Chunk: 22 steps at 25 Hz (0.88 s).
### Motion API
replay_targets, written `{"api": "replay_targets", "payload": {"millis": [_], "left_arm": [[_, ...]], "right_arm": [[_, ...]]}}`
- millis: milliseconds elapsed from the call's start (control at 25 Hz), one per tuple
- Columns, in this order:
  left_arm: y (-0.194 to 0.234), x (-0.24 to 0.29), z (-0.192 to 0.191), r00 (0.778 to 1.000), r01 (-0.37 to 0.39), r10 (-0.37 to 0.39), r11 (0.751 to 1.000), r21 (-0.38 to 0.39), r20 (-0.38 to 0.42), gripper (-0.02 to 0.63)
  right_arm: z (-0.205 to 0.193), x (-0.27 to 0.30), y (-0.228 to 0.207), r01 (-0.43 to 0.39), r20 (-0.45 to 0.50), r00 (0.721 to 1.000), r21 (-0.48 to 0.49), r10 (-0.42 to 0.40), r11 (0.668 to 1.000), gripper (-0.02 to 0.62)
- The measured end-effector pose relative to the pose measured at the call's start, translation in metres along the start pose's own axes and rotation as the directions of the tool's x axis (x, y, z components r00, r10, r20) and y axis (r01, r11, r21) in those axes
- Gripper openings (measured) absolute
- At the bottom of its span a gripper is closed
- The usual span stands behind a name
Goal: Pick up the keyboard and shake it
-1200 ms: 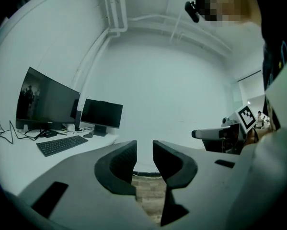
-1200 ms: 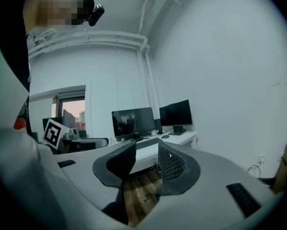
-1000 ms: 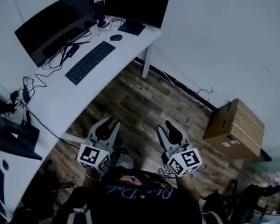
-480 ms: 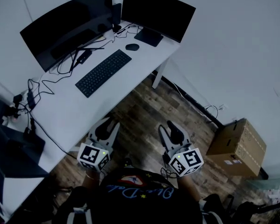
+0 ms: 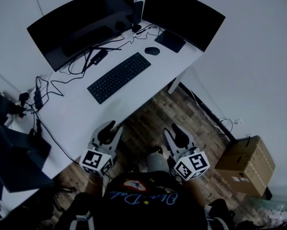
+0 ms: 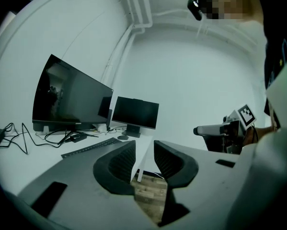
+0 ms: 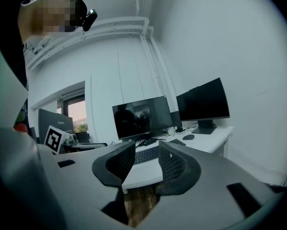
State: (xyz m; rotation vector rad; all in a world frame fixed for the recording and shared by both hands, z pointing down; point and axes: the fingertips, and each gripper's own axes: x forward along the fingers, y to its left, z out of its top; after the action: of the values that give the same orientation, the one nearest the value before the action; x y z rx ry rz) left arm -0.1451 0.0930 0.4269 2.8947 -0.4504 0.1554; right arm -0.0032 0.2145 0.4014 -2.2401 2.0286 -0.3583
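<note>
A black keyboard (image 5: 119,77) lies slanted on the white desk (image 5: 86,114), in front of two dark monitors. It also shows far ahead in the left gripper view as the keyboard (image 6: 88,148) and in the right gripper view as the keyboard (image 7: 148,153). My left gripper (image 5: 110,126) and right gripper (image 5: 175,128) are held side by side over the wooden floor, short of the desk's near edge. Both point toward the desk. The left gripper (image 6: 144,150) and the right gripper (image 7: 147,146) stand open with nothing between their jaws.
A wide monitor (image 5: 81,23) and a second monitor (image 5: 184,13) stand behind the keyboard, with a mouse (image 5: 152,51) between them. Loose cables (image 5: 62,75) trail across the desk's left part. A cardboard box (image 5: 244,164) sits on the floor at the right by the wall.
The desk and keyboard have come nearer and grown larger in the head view. Both grippers have been carried toward the desk, still side by side.
</note>
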Motion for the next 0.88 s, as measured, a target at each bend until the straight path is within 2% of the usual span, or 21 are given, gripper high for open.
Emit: {"api": "replay_targets", "payload": {"millis": [200,400,520,680,880], "left_arm": [[0.033,0.012,-0.004,0.993,-0.119,0.119,0.993,-0.022,-0.012,0.103],[0.076,0.026,0.001,0.961,-0.277,0.278,0.959,-0.066,-0.002,0.112],[0.097,0.039,0.007,0.932,-0.362,0.363,0.928,-0.092,-0.006,0.117],[0.122,0.055,0.010,0.877,-0.476,0.481,0.870,-0.126,0.005,0.117],[0.138,0.086,0.011,0.829,-0.557,0.559,0.816,-0.157,-0.036,0.118]], "right_arm": [[0.006,0.053,-0.025,-0.084,-0.033,0.996,-0.005,0.084,0.996,0.140],[0.020,0.122,-0.047,-0.210,-0.067,0.976,-0.014,0.209,0.978,0.141],[0.035,0.162,-0.063,-0.270,-0.079,0.960,-0.015,0.269,0.963,0.141],[0.046,0.208,-0.083,-0.348,-0.117,0.931,0.000,0.346,0.937,0.143],[0.062,0.256,-0.115,-0.411,-0.130,0.903,0.017,0.409,0.912,0.143]]}}
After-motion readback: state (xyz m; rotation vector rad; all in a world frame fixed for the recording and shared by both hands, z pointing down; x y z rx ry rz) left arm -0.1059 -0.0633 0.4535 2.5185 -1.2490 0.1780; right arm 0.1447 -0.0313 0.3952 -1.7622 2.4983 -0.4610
